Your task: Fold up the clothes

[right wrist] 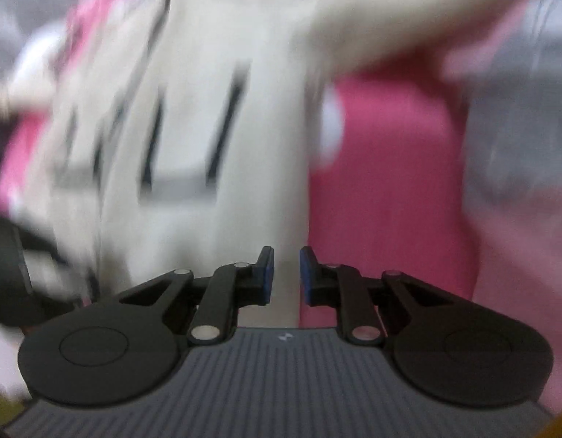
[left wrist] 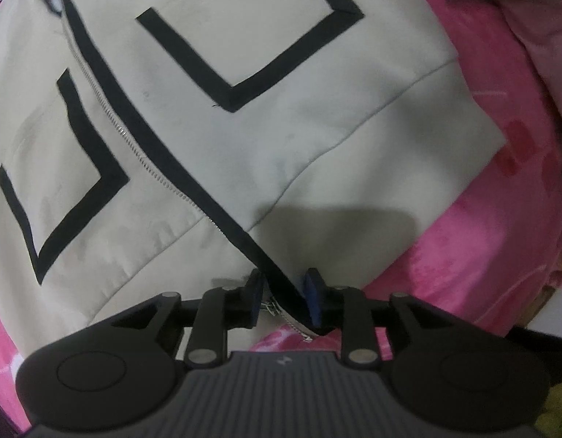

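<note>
My left gripper pointed down at the bottom centre of its view, jaws partly apart and straddling the black placket and zipper at the hem of the cream jacket. The pads did not seem to press the cloth, so I judged it let go there to leave the front lying flat on the pink blanket. My right gripper had its jaws a narrow gap apart with nothing between them, hovering over the jacket's edge, probably going for a sleeve. That view was badly smeared; the black trim showed only as streaks, and the collar was cut off at the upper left.
</note>
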The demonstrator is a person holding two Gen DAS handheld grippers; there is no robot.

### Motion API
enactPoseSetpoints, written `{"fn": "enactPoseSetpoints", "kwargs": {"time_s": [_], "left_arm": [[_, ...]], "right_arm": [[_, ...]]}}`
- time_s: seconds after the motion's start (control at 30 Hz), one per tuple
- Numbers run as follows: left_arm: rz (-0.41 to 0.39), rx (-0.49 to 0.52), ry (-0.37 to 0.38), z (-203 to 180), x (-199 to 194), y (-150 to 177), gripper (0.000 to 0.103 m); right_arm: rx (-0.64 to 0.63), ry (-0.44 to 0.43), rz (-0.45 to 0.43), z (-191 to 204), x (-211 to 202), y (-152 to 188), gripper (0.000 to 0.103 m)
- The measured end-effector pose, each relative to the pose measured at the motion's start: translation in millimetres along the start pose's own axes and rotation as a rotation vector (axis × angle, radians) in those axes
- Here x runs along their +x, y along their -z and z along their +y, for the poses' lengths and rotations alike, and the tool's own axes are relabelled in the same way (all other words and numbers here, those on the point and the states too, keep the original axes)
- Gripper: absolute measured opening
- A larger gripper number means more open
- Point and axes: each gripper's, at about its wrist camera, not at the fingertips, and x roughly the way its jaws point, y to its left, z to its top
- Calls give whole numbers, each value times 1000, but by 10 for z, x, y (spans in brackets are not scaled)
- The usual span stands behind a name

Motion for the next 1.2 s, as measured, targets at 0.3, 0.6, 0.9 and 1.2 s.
{"fn": "enactPoseSetpoints", "kwargs": {"time_s": [0.3, 0.6, 0.9, 1.2], "left_arm": [[-6, -70, 4, 50, -1, -84, 42], [-17, -138, 5, 50, -21, -175, 48], [-31, -201, -18, 69, -152, -287, 54], [-148, -318, 12, 318, -529, -321, 55]], "right_arm": [[-98, 12, -43, -42, 840, -247, 10], [-109, 40, -135, -27, 871, -851, 14], [76, 56, -72, -200, 867, -997, 15], [13, 52, -175, -142, 438, -1026, 17]]}}
